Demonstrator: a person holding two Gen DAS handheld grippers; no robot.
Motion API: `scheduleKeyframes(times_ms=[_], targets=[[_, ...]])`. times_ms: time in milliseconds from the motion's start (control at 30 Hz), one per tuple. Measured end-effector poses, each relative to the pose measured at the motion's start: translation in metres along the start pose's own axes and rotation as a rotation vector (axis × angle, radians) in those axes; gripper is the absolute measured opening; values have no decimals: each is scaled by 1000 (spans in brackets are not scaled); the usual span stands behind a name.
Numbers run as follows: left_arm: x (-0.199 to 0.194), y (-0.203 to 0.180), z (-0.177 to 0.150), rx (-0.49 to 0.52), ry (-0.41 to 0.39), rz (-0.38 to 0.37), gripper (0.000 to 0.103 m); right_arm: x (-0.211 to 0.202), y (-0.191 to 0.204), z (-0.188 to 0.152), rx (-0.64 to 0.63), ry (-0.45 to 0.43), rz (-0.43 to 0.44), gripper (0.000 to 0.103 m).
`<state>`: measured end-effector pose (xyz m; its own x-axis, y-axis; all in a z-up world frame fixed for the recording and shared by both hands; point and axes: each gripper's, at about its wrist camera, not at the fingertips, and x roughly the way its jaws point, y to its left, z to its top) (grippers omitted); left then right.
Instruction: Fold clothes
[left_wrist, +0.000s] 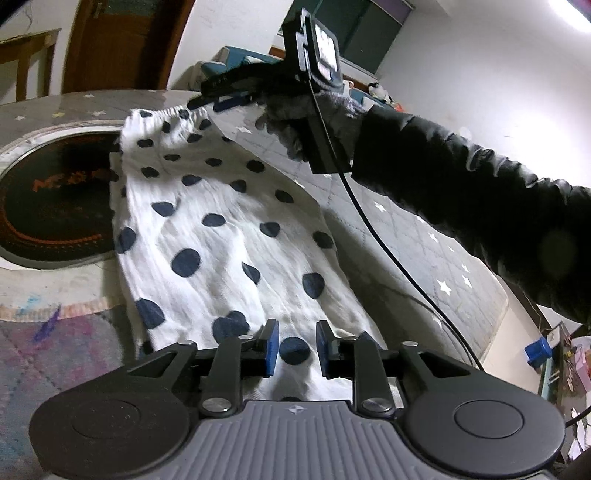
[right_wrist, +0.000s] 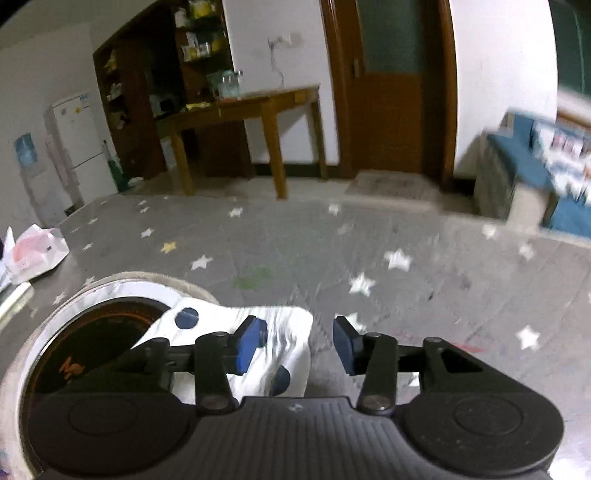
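Note:
A white garment with dark-blue dots lies spread on the grey star-patterned table cover, its gathered elastic edge at the far end. My left gripper hovers over the near end, open, with the cloth lying loose below the gap between its blue pads. At the far elastic edge my right gripper is carried by a gloved hand in a black sleeve. In the right wrist view the right gripper is open, and a corner of the garment lies under its left finger, not pinched.
A round black hotplate is set into the table, and the garment's left edge overlaps it. A black cable trails from the right gripper across the table. A plastic bag sits at the far left. Beyond are a wooden table and a door.

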<state>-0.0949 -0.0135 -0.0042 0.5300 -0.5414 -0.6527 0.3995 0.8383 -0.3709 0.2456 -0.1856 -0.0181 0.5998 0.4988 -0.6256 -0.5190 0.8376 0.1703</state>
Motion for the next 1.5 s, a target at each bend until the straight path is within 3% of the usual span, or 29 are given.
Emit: scheduleKeyframes(times_ms=[233, 333, 467, 667, 1100, 1500], targets=[[-11, 11, 5, -46, -18, 28, 25, 21, -14, -5, 33, 24, 61, 45], [-11, 14, 6, -59, -14, 33, 25, 22, -18, -6, 68, 24, 100, 22], [-10, 14, 7, -68, -1, 50, 25, 17, -17, -5, 94, 5, 112, 14], [-14, 11, 6, -67, 1, 81, 25, -8, -11, 1, 113, -50, 153, 12], [-36, 10, -9, -116, -29, 178, 28, -108, 26, -4, 51, -147, 247, 11], [-62, 15, -22, -145, -78, 258, 35, -228, 75, -66, -65, -162, 394, 11]])
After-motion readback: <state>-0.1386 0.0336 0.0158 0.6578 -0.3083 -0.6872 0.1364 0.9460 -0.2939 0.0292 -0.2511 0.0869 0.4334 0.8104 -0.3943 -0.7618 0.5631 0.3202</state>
